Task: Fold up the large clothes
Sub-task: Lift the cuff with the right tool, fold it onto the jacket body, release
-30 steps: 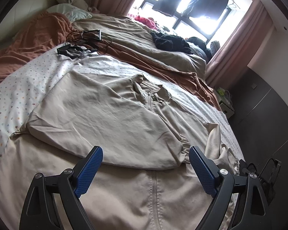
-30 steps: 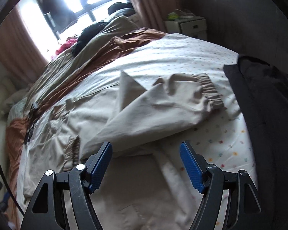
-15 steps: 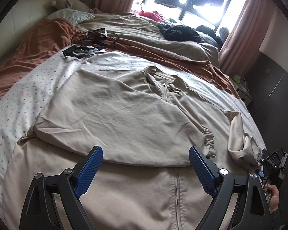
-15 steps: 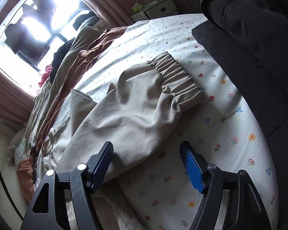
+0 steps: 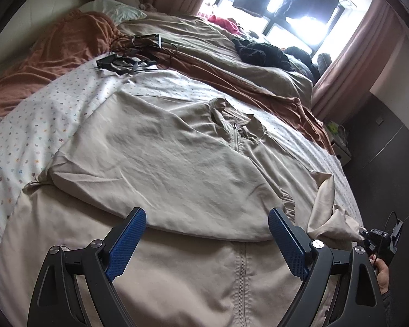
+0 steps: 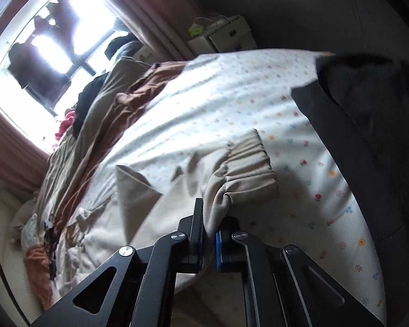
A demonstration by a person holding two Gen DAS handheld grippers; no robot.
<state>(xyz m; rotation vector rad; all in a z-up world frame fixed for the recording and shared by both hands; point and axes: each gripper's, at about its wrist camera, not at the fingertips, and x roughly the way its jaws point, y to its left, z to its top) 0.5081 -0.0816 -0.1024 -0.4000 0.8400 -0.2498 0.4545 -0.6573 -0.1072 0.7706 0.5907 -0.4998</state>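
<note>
Home bedroom: bed with floral sheet [image 5: 35, 125], pillow [image 5: 114, 13], curtained window [image 5: 286, 2], nightstand [image 6: 229, 34].

Ahead of the left gripper [image 5: 206, 234], whose jaws stand wide apart, the flattened beige jacket [image 5: 177, 169] offers a low, unobstructed surface. Farther ahead and to its left, a tangle of black cables [image 5: 135, 54] lies on the floral sheet [image 5: 27, 125]. To the right of the right gripper [image 6: 210, 234], a dark garment [image 6: 368, 125] borders the sheet.
</note>
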